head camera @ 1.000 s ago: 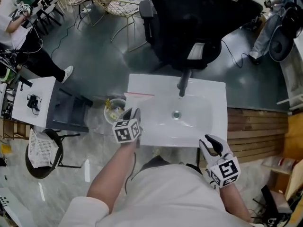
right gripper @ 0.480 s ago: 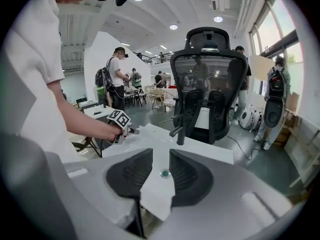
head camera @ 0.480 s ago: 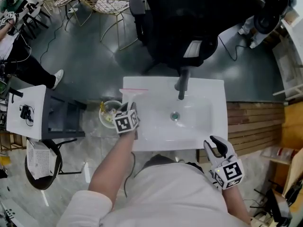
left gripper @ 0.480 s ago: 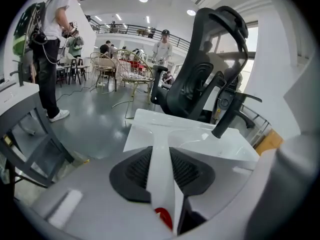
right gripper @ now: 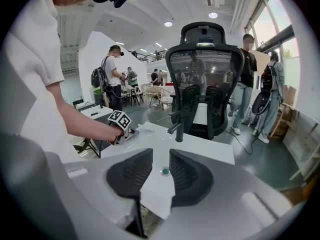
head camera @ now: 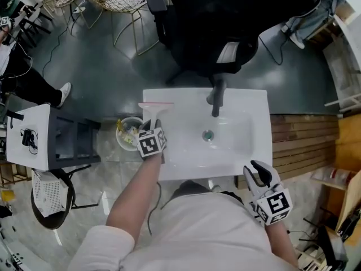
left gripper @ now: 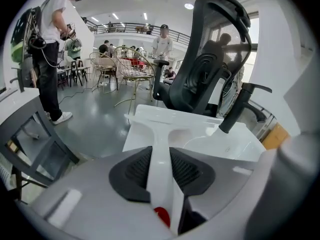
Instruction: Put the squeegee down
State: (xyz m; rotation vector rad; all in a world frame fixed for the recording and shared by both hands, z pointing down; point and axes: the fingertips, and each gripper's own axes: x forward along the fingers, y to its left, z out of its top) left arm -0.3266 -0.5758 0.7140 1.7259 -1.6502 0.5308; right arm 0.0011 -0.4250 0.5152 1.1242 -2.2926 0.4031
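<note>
The white squeegee (head camera: 154, 116) has a red-edged blade that lies along the sink's (head camera: 248, 151) back left corner. Its handle runs back between the pads of my left gripper (head camera: 153, 127). In the left gripper view the handle (left gripper: 159, 149) fills the gap between the dark pads of the left gripper (left gripper: 160, 159), whose jaws are opening slightly. The blade rests low on the white sink top (left gripper: 200, 126). My right gripper (head camera: 256, 171) hangs off the sink's front right corner. In the right gripper view, my right gripper (right gripper: 156, 169) is open with nothing between its pads.
A black faucet (head camera: 217, 99) stands at the sink's back, with a drain (head camera: 208, 135) in the basin. Behind the sink is a black office chair (head camera: 214, 33). A round bin with rubbish (head camera: 128, 133) and a white side table (head camera: 34, 134) stand to the left. Wooden boards (head camera: 304, 145) lie to the right.
My left gripper has carried the squeegee further toward the sink's back left corner and lower. The right gripper has stayed by the front right corner.
</note>
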